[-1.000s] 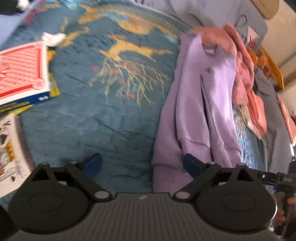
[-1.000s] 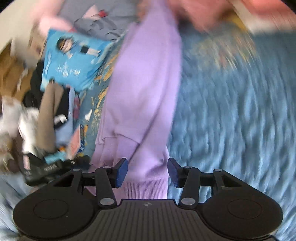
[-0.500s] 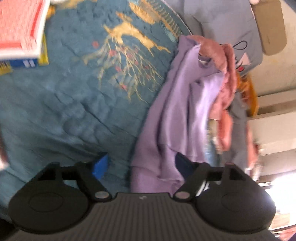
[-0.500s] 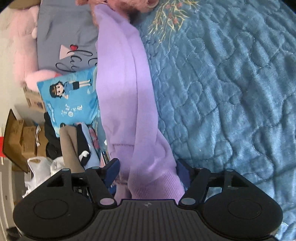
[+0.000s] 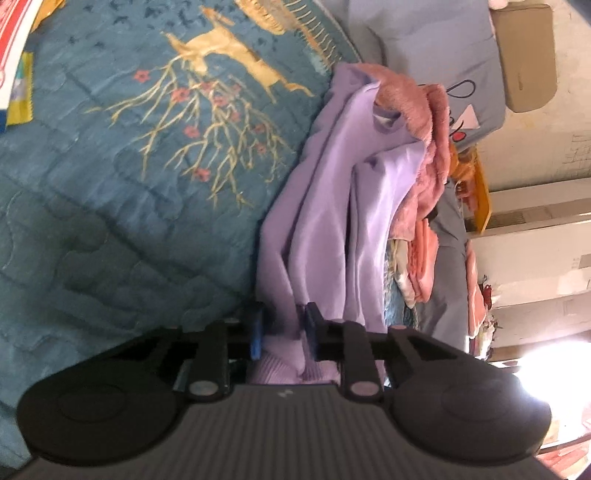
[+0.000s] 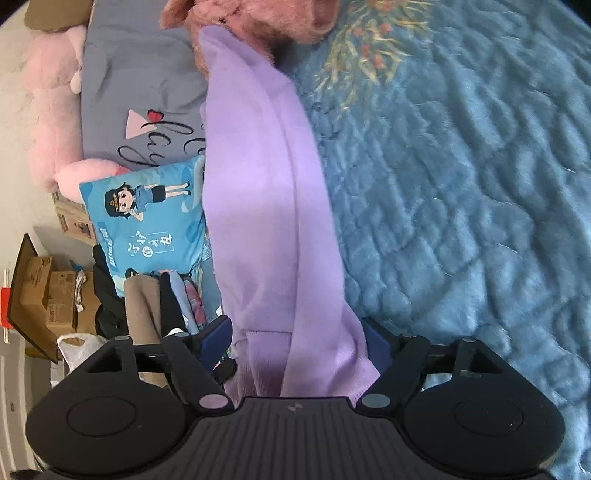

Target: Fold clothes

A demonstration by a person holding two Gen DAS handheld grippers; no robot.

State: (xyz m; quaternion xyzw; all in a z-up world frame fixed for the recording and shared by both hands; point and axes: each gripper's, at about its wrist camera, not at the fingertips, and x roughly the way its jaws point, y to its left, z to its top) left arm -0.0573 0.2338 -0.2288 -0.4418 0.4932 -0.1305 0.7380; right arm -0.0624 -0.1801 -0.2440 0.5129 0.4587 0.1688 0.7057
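Left claw (image 5: 282,328): fingers drawn close, clamped on a bunched bit of the lilac sweater (image 5: 325,206) near its ribbed hem. Cloth rises in taut ridges from the pinch, so the grip looks loaded.

Right claw (image 6: 297,338): fingers stand wide, one on each side of the ribbed hem end of the same sweater (image 6: 266,206). Fabric lies between them, but the gap is wider than the cloth — released, not yet grasping, as far as this view shows.

Sweater position: stretched in a long narrow band on the bed, over the blue quilt (image 6: 461,184), running from the claws toward the head edge of the bed. Its far end is tucked under a pink fluffy garment (image 6: 251,22) beside a grey pillow (image 6: 136,92). A blue cartoon cushion (image 6: 147,218) sits just beside the sweater, toward the bed's side edge, with more clothes stacked past it.

Step in hand (judgement): securing the hem end with both claws, either to pull the sweater free and spread it, or to carry the hem over for a fold. The frames fit both.

Next move calls for: right claw closing on the hem with both layers caught; even tension between the two grips; watch the far end, which the pink garment may drag on or come along with.
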